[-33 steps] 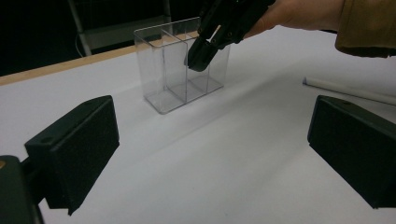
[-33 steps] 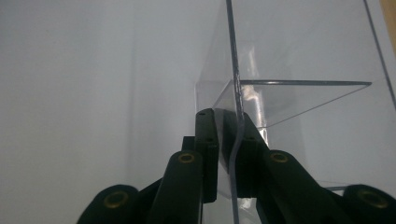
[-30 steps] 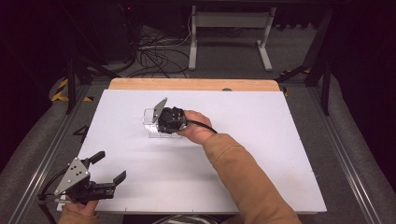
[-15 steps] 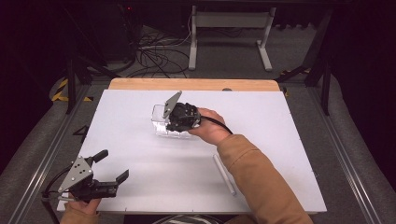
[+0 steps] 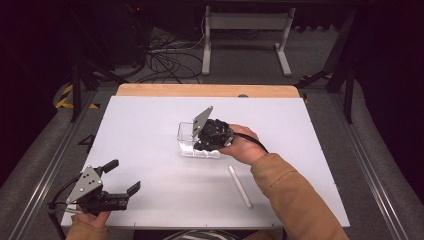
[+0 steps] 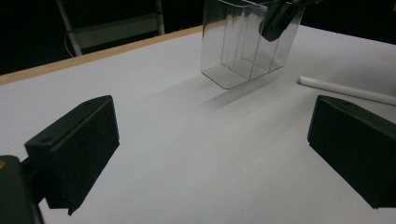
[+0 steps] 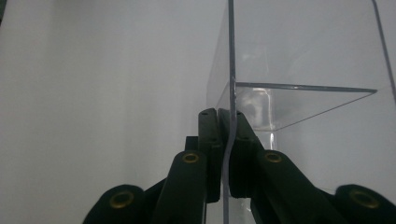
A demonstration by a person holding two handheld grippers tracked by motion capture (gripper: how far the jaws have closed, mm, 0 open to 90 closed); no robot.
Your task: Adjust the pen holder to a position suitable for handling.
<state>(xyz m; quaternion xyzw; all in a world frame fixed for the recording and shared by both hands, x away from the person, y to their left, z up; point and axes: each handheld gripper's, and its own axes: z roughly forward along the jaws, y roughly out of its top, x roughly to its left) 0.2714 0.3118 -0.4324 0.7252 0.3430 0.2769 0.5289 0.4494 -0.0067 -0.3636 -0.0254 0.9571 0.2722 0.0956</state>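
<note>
Your right gripper (image 5: 200,141) is clamped on the near wall of the clear plastic box (image 5: 192,140), jaws pressed together with the thin wall pinched between them; in the right gripper view that wall (image 7: 230,70) runs straight up from between the pads, edge-on. The box sits at the tip of that gripper, near the middle of the white table (image 5: 150,125), and it is tilted rather than flat: in the left gripper view its bottom edge (image 6: 233,81) looks to hang just above its own shadow, though you cannot tell whether any corner touches the surface. Its open mouth points up and away from your right hand (image 5: 245,147), and its long axis runs across the jaws, roughly side to side on the table. Inner dividers split the box into compartments (seen through the clear walls in the left gripper view).

A white stick (image 5: 240,186) lies flat behind and to the right of your right gripper, beside your sleeve, its long axis running from the box's side toward the near table edge.

Your left gripper (image 5: 120,179) rests well apart from the box, at the near left corner, jaws spread wide with nothing between the pads (image 6: 77,154).
</note>
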